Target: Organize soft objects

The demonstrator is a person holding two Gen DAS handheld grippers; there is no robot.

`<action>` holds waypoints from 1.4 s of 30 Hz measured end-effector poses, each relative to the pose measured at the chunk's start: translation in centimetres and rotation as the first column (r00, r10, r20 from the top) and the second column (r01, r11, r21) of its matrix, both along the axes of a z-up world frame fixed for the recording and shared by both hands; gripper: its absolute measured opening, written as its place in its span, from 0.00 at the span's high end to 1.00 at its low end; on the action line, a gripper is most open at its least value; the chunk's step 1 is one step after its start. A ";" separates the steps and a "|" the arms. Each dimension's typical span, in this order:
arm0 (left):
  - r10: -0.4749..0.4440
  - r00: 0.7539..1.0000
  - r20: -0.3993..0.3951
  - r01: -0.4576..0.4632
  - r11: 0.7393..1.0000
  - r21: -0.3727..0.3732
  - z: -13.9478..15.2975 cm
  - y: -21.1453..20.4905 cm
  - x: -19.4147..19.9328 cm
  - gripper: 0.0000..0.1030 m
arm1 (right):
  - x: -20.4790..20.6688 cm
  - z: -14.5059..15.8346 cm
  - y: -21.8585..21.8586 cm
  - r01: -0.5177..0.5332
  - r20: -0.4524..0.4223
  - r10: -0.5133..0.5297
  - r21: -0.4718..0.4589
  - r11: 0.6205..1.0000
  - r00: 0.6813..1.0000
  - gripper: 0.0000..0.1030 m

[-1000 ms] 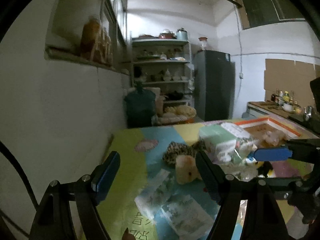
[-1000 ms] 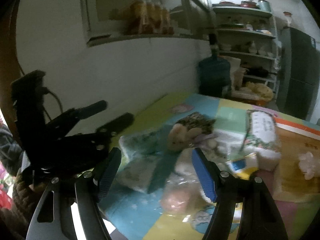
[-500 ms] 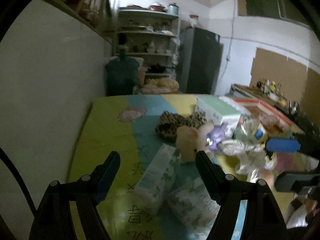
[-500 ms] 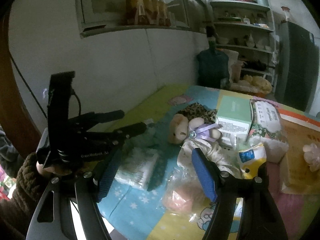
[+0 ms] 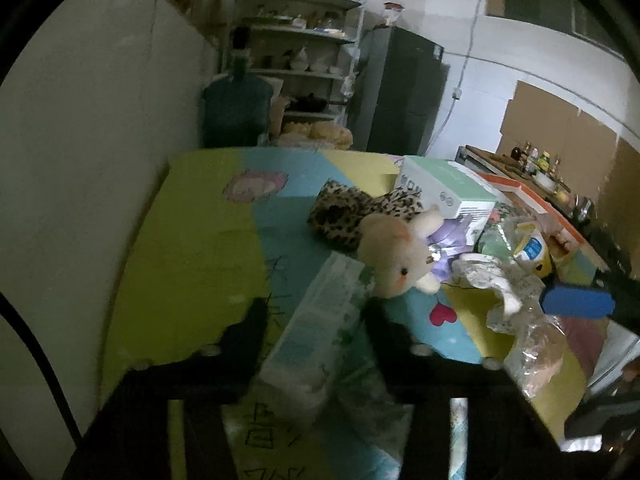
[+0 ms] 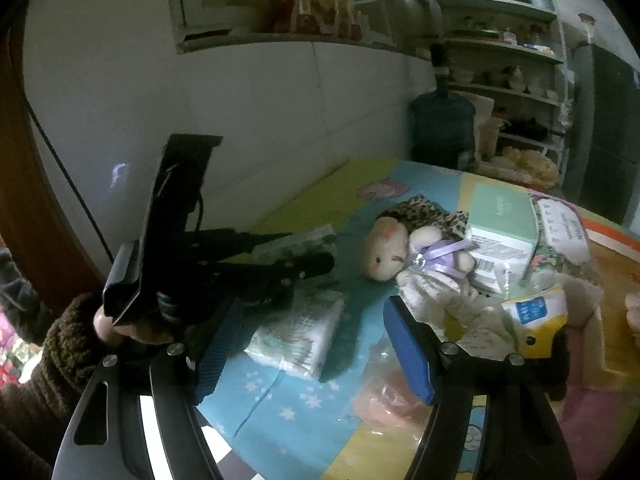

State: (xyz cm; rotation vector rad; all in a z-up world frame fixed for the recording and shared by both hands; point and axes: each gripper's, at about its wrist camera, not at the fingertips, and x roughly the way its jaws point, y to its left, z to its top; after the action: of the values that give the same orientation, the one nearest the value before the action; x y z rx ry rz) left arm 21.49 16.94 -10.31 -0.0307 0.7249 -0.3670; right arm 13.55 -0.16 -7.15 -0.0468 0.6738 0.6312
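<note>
My left gripper has its fingers on both sides of a pale green tissue pack standing on edge on the colourful mat; the jaws look closed against it. From the right wrist view the left gripper pinches that pack. My right gripper is open and empty, above a second tissue pack lying flat. A cream plush bear with a purple bow lies on a leopard-print cloth.
A green-and-white box, a floral bag, a yellow-blue packet, crumpled plastic wraps and an orange-rimmed tray crowd the right side. The white wall runs along the left. Shelves and a fridge stand behind.
My left gripper has come down and forward onto the upright tissue pack and closed around it. The right gripper has stayed open and shifted slightly.
</note>
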 end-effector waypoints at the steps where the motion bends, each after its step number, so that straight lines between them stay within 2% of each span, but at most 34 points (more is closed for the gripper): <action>1: 0.003 1.000 -0.005 -0.003 1.000 -0.012 -0.1 0.2 0.0 0.61 | 0.0 -0.1 0.1 -0.002 -0.002 0.002 -0.002 1.000 1.000 0.28; 5: 0.001 1.000 -0.001 -0.001 1.000 -0.022 -0.1 0.2 -0.3 0.72 | 0.3 -0.5 0.7 -0.004 -0.021 0.004 -0.009 1.000 1.000 0.28; 8: 0.025 0.999 0.028 -0.025 1.000 0.006 0.1 -0.1 -0.8 0.77 | 0.6 -0.9 1.4 -0.015 -0.040 0.014 -0.016 1.000 0.999 0.28; 10: 0.069 0.996 0.057 -0.070 0.997 0.016 0.5 0.2 -1.3 0.77 | 0.9 -1.1 1.8 -0.008 -0.042 0.007 -0.022 1.000 0.999 0.27; 15: 0.145 0.981 0.128 -0.142 0.989 -0.028 2.4 1.4 -2.4 0.78 | 1.6 -1.9 2.6 -0.023 -0.080 0.021 -0.020 1.000 0.997 0.27; 21: 0.172 0.969 0.175 -0.162 0.984 -0.072 4.6 1.8 -3.2 0.77 | 2.2 -2.7 3.9 -0.013 -0.083 0.008 -0.067 0.998 0.996 0.27; 30: 0.195 0.962 0.190 -0.177 0.978 -0.109 5.3 2.5 -3.9 0.77 | 2.0 -3.5 6.5 -0.007 -0.049 -0.001 -0.165 0.986 0.999 0.27; 37: 0.207 0.960 0.191 -0.188 0.976 -0.113 4.9 2.7 -4.3 0.77 | 2.4 -4.5 7.7 0.006 -0.041 -0.017 -0.272 0.962 0.999 0.27; 42: 0.208 0.961 0.185 -0.189 0.975 -0.114 4.7 2.7 -4.4 0.77 | 2.3 -5.2 8.3 -0.021 -0.029 0.012 -0.325 0.945 1.000 0.27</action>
State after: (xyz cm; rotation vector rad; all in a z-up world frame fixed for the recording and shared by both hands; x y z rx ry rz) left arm 17.12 19.64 -5.66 -0.1551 0.5032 -0.2083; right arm 15.81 8.10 -12.34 -0.3524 0.7994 0.5313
